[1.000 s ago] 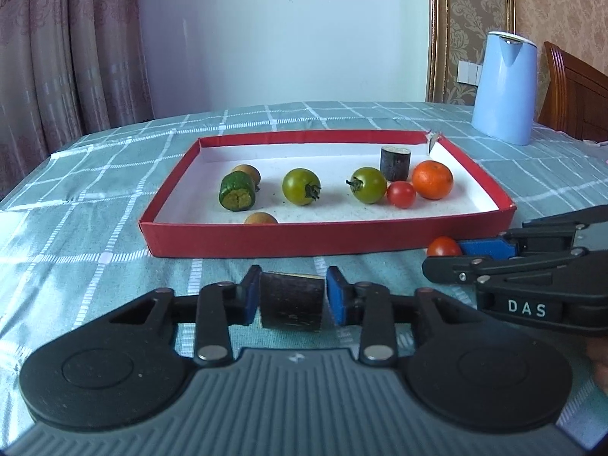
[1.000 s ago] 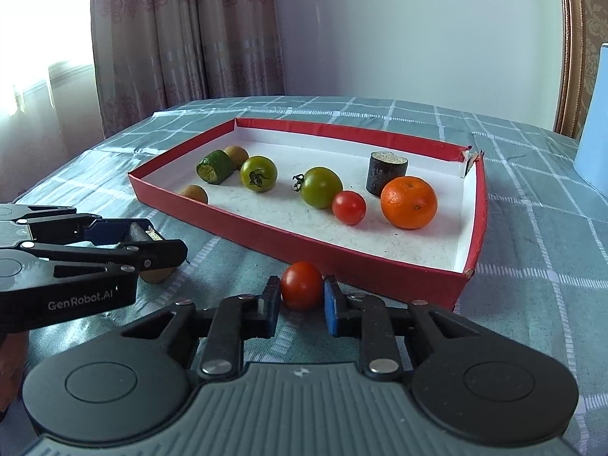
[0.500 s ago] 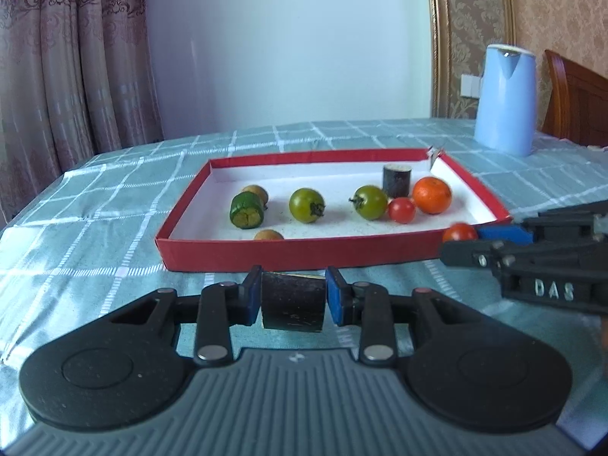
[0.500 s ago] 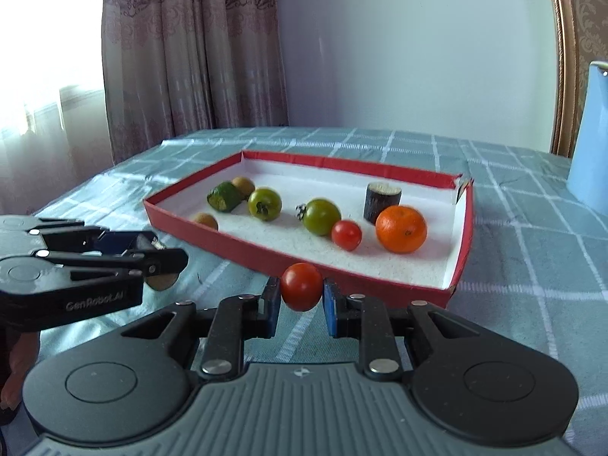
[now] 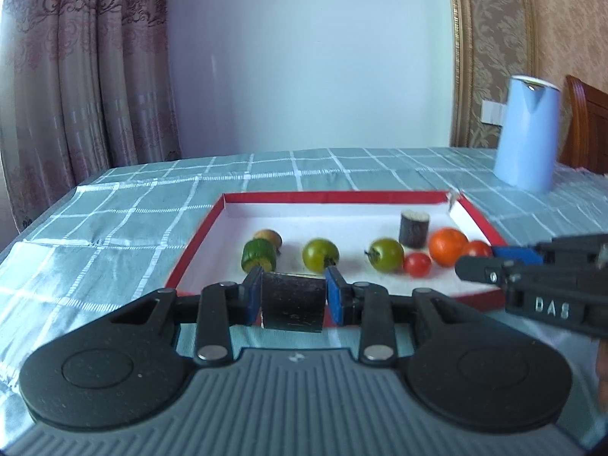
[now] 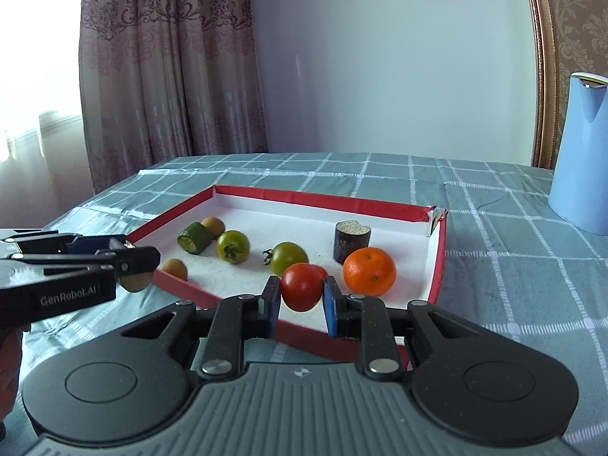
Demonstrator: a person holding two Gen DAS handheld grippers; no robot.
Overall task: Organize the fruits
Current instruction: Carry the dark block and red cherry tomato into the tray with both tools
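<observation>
Between gripper (image 6: pixel 301 298) pads, glossy red tomato (image 6: pixel 301 286)

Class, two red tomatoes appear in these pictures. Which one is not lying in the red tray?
The red tomato clamped in the right gripper, held above the red tray's near edge. The smaller red tomato lies on the tray floor beside the orange.

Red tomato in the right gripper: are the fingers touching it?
Touching. The right wrist view shows both blue fingers pressed against the red tomato, lifted above the tray.

Table w/ teal checked cloth (image 5: pixel 125 224): red tray (image 5: pixel 197 243), blue jug (image 5: pixel 526 133), prob. kettle.
</observation>
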